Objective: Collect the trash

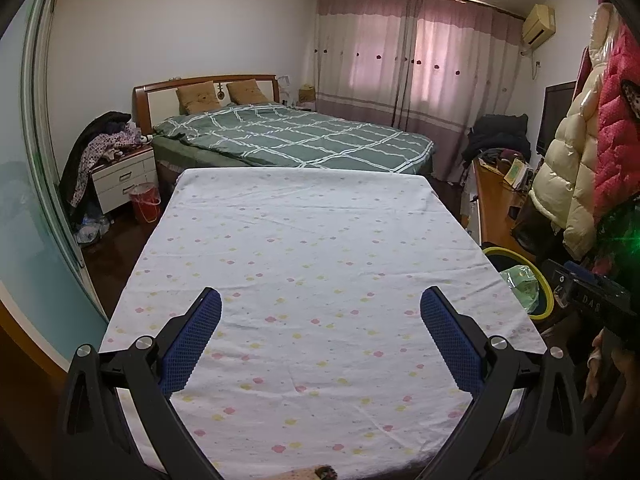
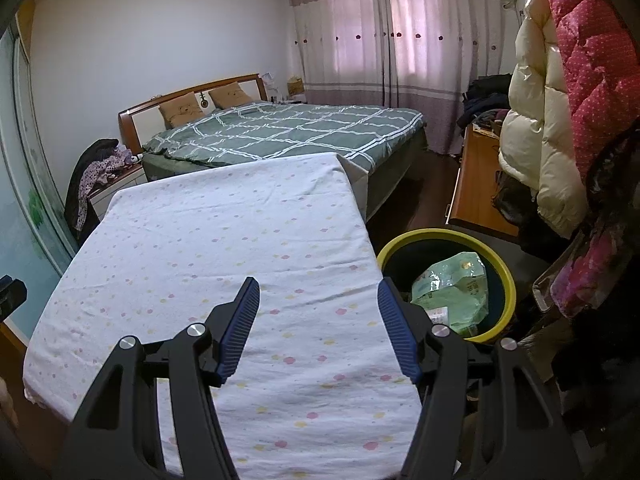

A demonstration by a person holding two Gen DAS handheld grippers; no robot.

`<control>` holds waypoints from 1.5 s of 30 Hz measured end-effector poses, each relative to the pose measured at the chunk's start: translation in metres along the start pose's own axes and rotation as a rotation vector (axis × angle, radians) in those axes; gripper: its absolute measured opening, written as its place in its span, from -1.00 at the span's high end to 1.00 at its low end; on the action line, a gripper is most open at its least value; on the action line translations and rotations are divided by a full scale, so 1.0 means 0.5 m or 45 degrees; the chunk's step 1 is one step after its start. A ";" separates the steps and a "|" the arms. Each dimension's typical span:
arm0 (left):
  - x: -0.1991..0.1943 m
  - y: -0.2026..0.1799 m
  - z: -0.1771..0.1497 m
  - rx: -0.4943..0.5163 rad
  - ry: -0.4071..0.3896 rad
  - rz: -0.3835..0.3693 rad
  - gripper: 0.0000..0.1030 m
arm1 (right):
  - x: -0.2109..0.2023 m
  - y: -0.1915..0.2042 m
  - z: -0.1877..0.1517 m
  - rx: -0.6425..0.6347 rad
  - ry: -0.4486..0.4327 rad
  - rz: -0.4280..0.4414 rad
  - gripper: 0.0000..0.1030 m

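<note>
A dark trash bin with a yellow rim [image 2: 505,276] stands on the floor at the right side of the table, with a crumpled green plastic bag [image 2: 456,290] inside. The bin [image 1: 546,294] and the bag [image 1: 522,282] also show at the right of the left wrist view. My left gripper [image 1: 320,308] is open and empty above the table with the flowered white cloth [image 1: 312,248]. My right gripper [image 2: 318,294] is open and empty over the table's right edge [image 2: 360,224], just left of the bin. The right gripper's body [image 1: 592,300] shows beside the bin in the left wrist view.
A bed with a green checked cover [image 1: 288,136] stands behind the table. A nightstand with clothes [image 1: 120,172] and a red bucket [image 1: 145,202] are at the left. A wooden desk [image 2: 476,184] and hanging coats [image 2: 560,100] crowd the right side.
</note>
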State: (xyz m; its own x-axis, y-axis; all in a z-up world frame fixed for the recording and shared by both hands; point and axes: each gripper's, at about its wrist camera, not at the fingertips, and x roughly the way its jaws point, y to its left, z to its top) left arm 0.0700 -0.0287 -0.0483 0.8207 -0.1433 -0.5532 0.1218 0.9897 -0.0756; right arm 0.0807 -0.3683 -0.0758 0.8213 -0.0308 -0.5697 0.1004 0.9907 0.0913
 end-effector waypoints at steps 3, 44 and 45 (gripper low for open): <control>-0.006 0.000 0.001 0.001 -0.009 0.004 -0.91 | -0.002 0.000 -0.001 -0.001 -0.001 0.004 -0.14; -0.011 -0.002 0.000 -0.018 -0.021 0.000 -0.91 | 0.002 0.007 0.000 0.000 0.005 0.008 -0.14; -0.011 -0.001 0.001 -0.017 -0.021 0.001 -0.91 | 0.002 0.007 0.000 0.000 0.005 0.008 -0.14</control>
State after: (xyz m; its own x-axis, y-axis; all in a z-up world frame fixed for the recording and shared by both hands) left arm 0.0657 -0.0287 -0.0449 0.8300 -0.1427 -0.5393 0.1140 0.9897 -0.0865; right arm 0.0817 -0.3649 -0.0760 0.8196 -0.0244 -0.5724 0.0956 0.9909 0.0947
